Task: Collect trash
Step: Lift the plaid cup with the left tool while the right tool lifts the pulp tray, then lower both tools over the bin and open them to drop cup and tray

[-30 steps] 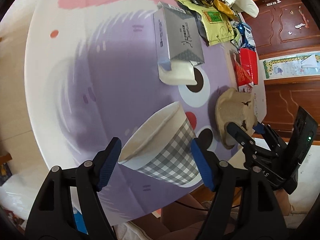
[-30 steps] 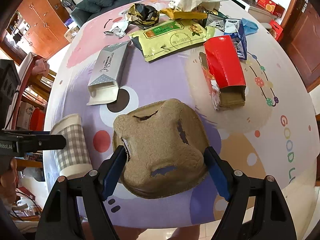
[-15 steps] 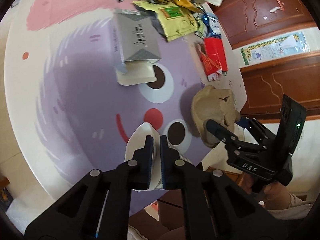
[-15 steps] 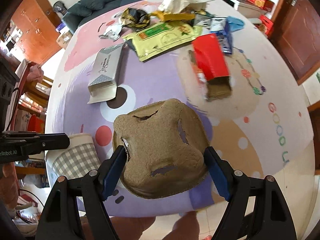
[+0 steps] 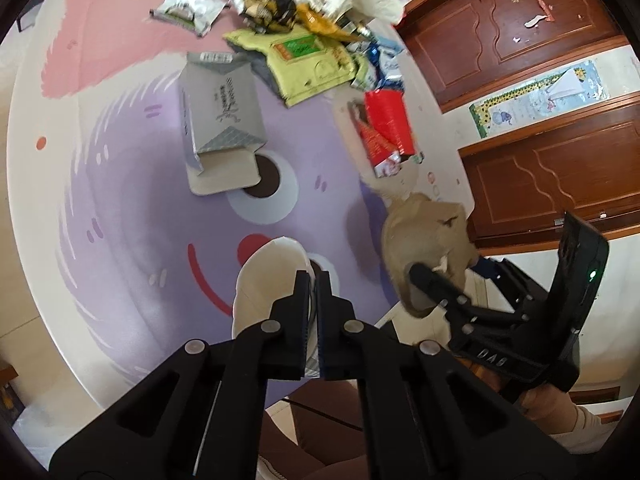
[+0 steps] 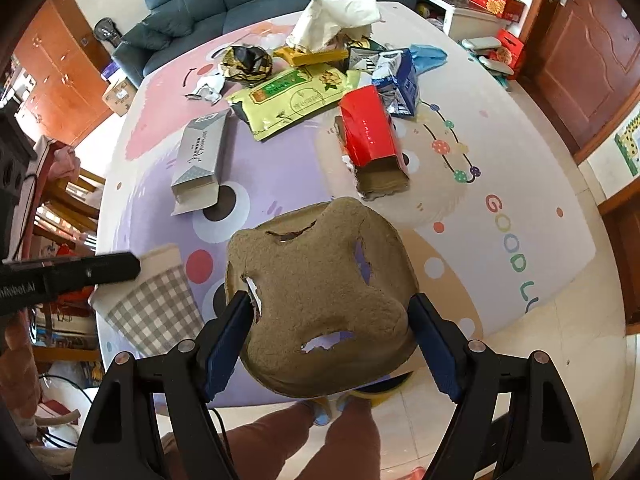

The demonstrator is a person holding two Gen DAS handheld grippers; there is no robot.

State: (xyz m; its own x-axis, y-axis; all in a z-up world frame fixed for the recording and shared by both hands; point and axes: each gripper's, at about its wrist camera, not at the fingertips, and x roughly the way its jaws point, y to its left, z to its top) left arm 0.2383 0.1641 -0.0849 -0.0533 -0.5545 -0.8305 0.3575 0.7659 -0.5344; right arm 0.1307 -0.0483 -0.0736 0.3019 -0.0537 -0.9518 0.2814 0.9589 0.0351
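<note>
Clamped shut since a second ago on the flattened grey-checked paper cup (image 5: 272, 280) at the near table (image 5: 120, 240) edge, left gripper (image 5: 314, 292) fingers pinching its wall for carrying off, right gripper (image 6: 332, 320) fingers gripping the torn brown pulp tray (image 6: 320, 292) likewise

You're looking at a grey-and-white checked paper cup (image 6: 154, 308), a tan pulp tray (image 6: 320, 292), a glossy red carton (image 6: 366, 128), and a lilac-and-pink cartoon tablecloth (image 5: 120, 184).
</note>
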